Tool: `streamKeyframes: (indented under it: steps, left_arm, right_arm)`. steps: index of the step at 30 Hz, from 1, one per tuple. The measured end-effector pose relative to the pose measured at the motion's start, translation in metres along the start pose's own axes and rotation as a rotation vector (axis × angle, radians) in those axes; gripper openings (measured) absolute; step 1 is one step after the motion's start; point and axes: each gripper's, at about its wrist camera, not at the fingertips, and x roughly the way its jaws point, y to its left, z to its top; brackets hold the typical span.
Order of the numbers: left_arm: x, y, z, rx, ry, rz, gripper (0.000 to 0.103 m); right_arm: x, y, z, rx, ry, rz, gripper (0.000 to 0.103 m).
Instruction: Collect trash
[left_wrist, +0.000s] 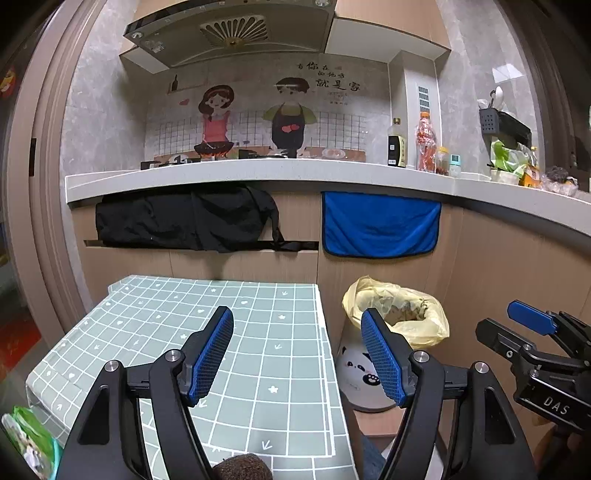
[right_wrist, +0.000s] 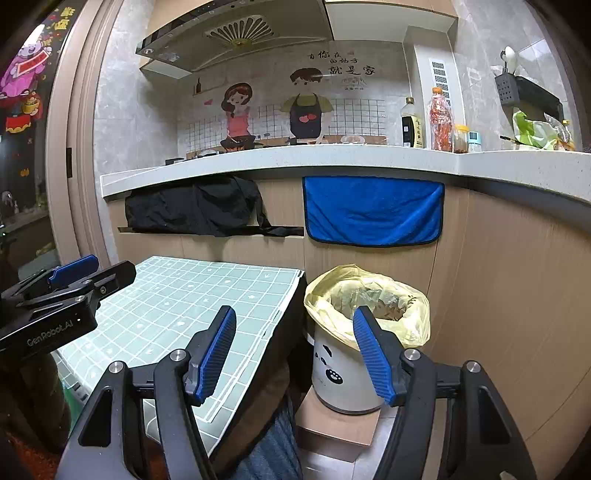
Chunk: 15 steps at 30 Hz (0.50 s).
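- Hovering over the table (left_wrist: 258, 332), the left gripper (left_wrist: 297, 314) has its jaws spread wide with nothing between them.
- Beside it, the right gripper (right_wrist: 294, 312) is likewise spread and empty.
- A trash bin (right_wrist: 343, 376) lined with a yellow bag (right_wrist: 417, 325) stands on the floor just right of the table, ahead of and below both grippers, apart from them.
- A brown clump (left_wrist: 242, 467) lies on the table under the left gripper.
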Motion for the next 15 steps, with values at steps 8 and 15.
streamKeyframes:
  steps: [8,15]
  left_arm:
    - [-0.0019,0.0023,0.0002,0.002,0.000,-0.003,0.072]
    - [-0.0026,0.0035,-0.0005,0.005,0.005,-0.008,0.072]
  right_arm:
    - [0.0019,-0.0001,0.0000,-0.002,0.022,0.001,0.063]
    - [0.0025,-0.0033,0.0005,0.001,0.023,-0.002,0.063]
